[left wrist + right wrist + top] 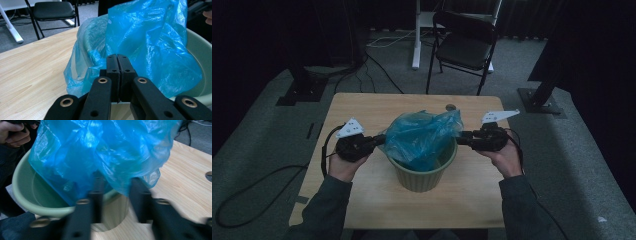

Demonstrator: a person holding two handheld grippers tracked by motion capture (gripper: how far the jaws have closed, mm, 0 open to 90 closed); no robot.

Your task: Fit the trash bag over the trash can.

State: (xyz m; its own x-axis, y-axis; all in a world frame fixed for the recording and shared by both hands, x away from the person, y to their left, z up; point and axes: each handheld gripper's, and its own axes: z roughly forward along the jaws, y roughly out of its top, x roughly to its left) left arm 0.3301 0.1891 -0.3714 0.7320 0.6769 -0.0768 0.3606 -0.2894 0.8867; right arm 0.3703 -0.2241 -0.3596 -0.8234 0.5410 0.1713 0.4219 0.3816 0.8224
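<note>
A blue plastic bag (422,135) sits bunched in and above a pale green bucket (422,175) at the middle of the wooden table (362,200), and the two grippers face each other across it. The left gripper (379,141) comes in level from the left, its jaws pressed together on what looks like a fold of the bag's left edge; in the left gripper view the bag (150,45) billows up and away just past the closed tips, with the bucket's rim (200,52) curving off behind it. The right gripper (462,137) lies level at the opposite rim, its jaws spread part way, and in the right gripper view the bag's loose lower edge (120,165) hangs down between and over them, though I judge the film is not yet pinched. The bag's mouth points upward and its stretch runs left to right, from one gripper to the other. The right hand seems nearest the free edge, which lies just ahead of and above its jaws, over the bucket's rim (32,205).
</note>
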